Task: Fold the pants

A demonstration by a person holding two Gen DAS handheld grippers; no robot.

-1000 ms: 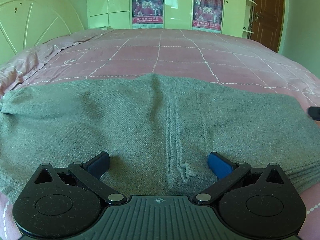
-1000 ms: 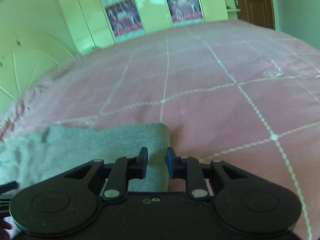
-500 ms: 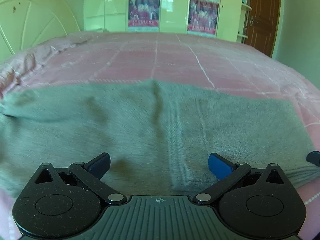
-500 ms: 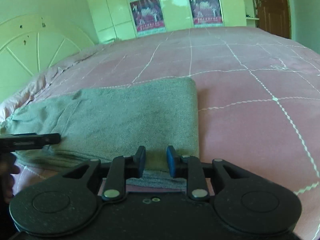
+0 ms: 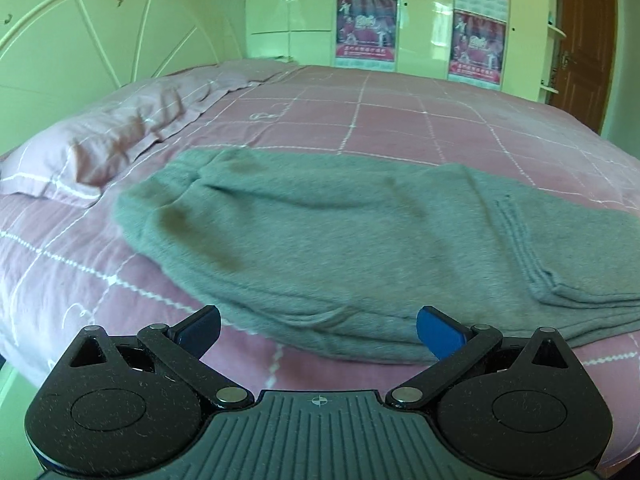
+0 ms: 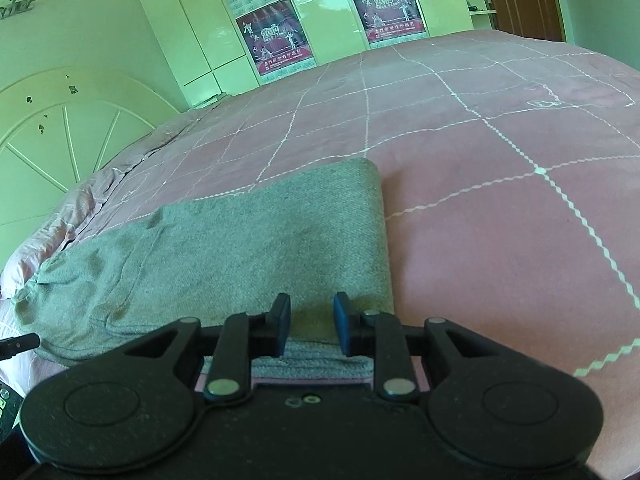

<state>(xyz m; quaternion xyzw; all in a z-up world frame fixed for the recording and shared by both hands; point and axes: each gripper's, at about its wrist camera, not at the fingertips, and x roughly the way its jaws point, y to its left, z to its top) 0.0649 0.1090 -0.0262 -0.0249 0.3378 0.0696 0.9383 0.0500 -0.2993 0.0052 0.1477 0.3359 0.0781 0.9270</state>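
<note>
Folded pants [image 6: 240, 248] fill the bed's [image 6: 500, 208] near edge. Bare bedspread lies open beyond and rightward; a pillow [image 5: 92, 148] blocks the headboard [image 5: 100, 40] side.

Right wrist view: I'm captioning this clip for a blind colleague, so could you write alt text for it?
Grey pants, folded into a flat band, lie on a pink checked bedspread. The right gripper hovers at their near right corner, jaws slightly apart, gripping nothing. Behind stand a pale headboard and wardrobe doors with posters.
</note>
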